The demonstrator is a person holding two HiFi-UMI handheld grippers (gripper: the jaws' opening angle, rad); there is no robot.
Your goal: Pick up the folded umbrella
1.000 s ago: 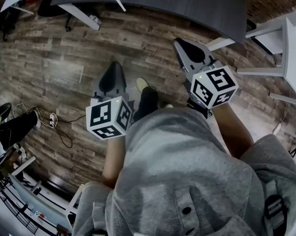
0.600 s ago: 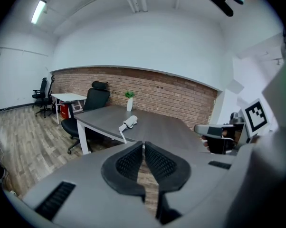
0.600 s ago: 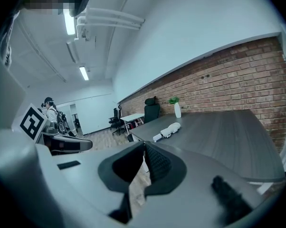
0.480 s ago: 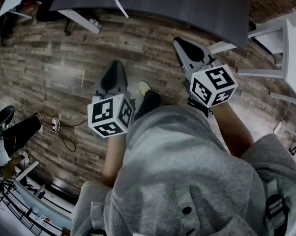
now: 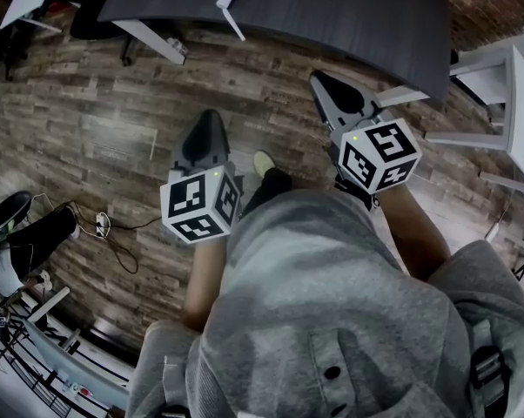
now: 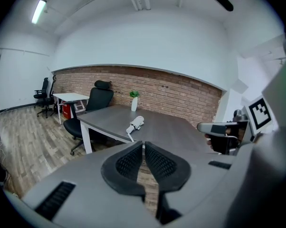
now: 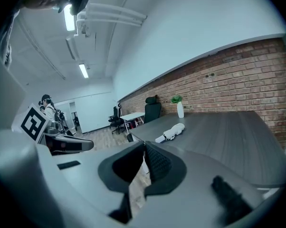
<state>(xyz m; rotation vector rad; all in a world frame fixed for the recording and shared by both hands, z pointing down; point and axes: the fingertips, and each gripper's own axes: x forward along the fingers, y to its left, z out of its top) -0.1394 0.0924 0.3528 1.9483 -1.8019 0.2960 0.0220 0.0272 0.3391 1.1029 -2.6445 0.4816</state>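
Far left on the wood floor [image 5: 88, 103], a loose run of cables [image 5: 105, 226]. Next across, the left gripper [image 5: 205, 129], held out over the planks and aimed at the desk [image 6: 171, 127]. Jaws shut tight in the left gripper view, pads meeting, nothing between them. Straight beyond those tips, on the dark grey top, the folded umbrella [image 6: 136, 123]: pale, lying flat near the front edge, a thin strap trailing toward that edge, well apart from both grippers. Behind it, a white vase [image 6: 134, 103] with a green sprig, upright. At the desk's left end, a black office chair [image 6: 98, 101]. Back to the head view: between the two grippers, the toe of a shoe [image 5: 264, 161]. Then the right gripper [image 5: 336, 94], tips near the desk's front edge, jaws closed as well, empty. Far right, a white table [image 5: 519, 77].
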